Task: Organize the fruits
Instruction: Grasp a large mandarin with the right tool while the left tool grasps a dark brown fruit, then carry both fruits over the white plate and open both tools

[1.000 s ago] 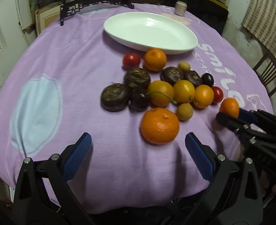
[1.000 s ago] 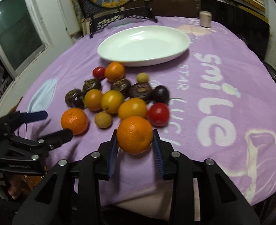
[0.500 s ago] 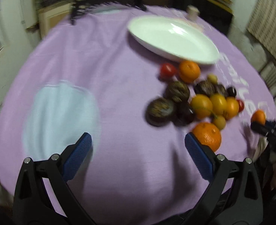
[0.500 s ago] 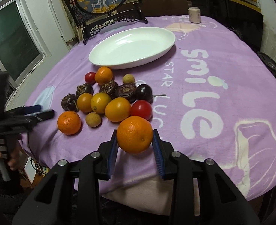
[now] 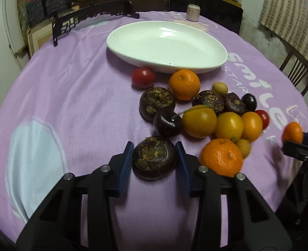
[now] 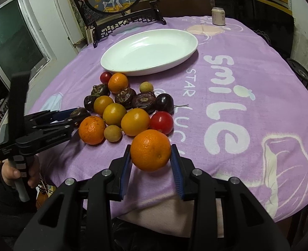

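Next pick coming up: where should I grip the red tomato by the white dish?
Take the red tomato across its round middle, coming straight down from above. Its left side is bare cloth, but the white dish rim sits just behind it and an orange lies to its right, so close the jaws left-to-right carefully.

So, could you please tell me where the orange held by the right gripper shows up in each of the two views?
Left wrist view: the orange sits at the far right edge, clamped in the right gripper, beyond the fruit pile.
Right wrist view: the same orange is at bottom centre, between the blue fingers.
Shared landmark: the white oval dish, which lies behind the fruit pile in both views.
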A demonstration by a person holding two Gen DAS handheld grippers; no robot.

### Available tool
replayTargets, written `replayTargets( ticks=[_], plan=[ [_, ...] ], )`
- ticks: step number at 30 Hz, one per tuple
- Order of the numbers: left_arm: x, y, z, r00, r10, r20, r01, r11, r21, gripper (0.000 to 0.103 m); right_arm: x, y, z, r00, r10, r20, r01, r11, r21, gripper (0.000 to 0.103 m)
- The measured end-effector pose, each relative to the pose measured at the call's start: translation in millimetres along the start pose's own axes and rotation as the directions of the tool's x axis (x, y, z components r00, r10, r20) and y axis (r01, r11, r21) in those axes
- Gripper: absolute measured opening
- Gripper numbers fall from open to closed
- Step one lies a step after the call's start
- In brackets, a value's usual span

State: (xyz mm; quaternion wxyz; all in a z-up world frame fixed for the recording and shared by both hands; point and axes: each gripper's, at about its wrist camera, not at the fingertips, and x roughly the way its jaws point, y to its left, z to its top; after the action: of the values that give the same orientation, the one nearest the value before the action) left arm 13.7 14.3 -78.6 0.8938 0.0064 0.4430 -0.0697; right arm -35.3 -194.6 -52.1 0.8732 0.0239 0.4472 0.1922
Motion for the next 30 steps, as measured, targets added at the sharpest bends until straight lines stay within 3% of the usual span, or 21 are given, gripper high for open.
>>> replayTargets(
  ticks=[6,9,13,18,23,27,30],
  plan=[
    [-32.9,8.1,-0.3,0.999,-0.036,0.039,0.038,0.998,-0.05,0.041,-2.3,0.6,17.0,0.999,0.036,0.009,-0.036,0.999,-0.005,0.037],
    [-44.3,7.1,16.3,0.996,-0.058,0.069,0.061,0.997,-0.042,0.041,-1.3,3.7,35.4,0.998,0.057,0.02,-0.056,0.998,-0.023,0.037],
    [-41.6,8.8,48.9,0.996,-0.037,0.079,0.04,0.999,-0.035,0.041,2.7,8.2,71.1,0.997,0.049,0.065,-0.044,0.996,-0.072,0.037],
    [-8.4,17.4,135.5,0.997,0.006,0.073,-0.003,0.999,-0.035,0.041,35.9,-2.8,146.1,0.997,0.016,0.071,-0.009,0.995,-0.1,0.037],
    [57.8,25.1,222.5,0.999,0.03,0.034,-0.026,0.996,-0.091,0.041,116.5,-18.5,235.5,0.999,-0.031,0.014,0.032,0.992,-0.123,0.037],
    [97.5,33.3,244.5,1.0,-0.023,-0.006,0.022,0.987,-0.162,0.041,167.8,-29.9,263.1,0.997,-0.033,-0.069,0.026,0.995,-0.1,0.037],
    [113.3,36.7,247.9,0.999,-0.046,-0.016,0.043,0.985,-0.167,0.042,181.9,-26.3,272.1,0.997,-0.012,-0.074,0.003,0.993,-0.122,0.037]
  ],
)
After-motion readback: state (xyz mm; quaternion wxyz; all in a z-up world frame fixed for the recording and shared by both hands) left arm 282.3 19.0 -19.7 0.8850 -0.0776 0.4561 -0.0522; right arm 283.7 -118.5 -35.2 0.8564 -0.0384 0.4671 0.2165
